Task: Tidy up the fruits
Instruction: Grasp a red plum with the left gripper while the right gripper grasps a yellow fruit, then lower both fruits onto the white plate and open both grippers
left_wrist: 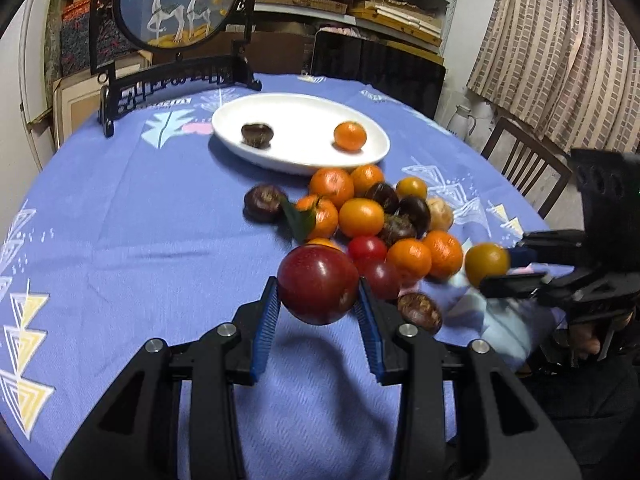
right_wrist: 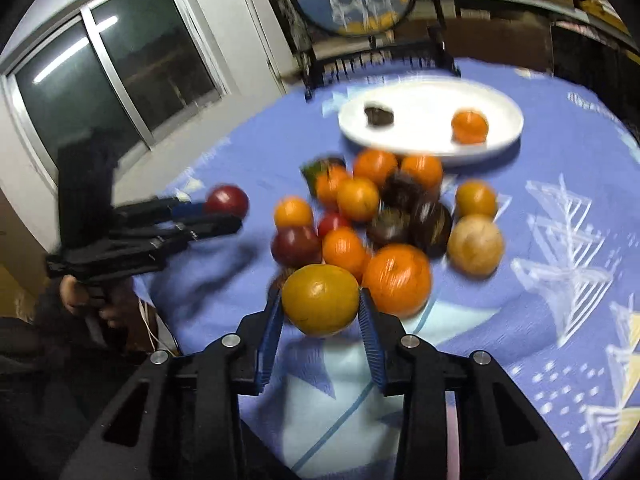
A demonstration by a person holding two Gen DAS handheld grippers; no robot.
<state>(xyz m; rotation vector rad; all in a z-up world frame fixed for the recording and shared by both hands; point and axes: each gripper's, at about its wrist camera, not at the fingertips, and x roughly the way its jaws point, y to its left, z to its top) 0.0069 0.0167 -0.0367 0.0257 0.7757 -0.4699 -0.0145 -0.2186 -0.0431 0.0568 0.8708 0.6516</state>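
Observation:
My left gripper (left_wrist: 318,292) is shut on a dark red plum (left_wrist: 318,290) and holds it above the blue tablecloth, near side of the fruit pile (left_wrist: 372,216). My right gripper (right_wrist: 320,300) is shut on a yellow-orange fruit (right_wrist: 320,300), also lifted, at the pile's (right_wrist: 380,216) near edge. The pile has several oranges, dark chestnut-like fruits, small red fruits and a tan one. Beyond it a white oval plate (left_wrist: 300,160) holds one dark fruit (left_wrist: 257,135) and one orange (left_wrist: 350,135). Each gripper shows in the other's view, the right (left_wrist: 504,270) and the left (right_wrist: 224,210).
A black-framed round deer screen (left_wrist: 176,4) stands at the table's far edge behind the plate. A wooden chair (left_wrist: 524,160) is at the right beyond the table. A window (right_wrist: 112,64) is on the left wall. Shelves of boxes line the back.

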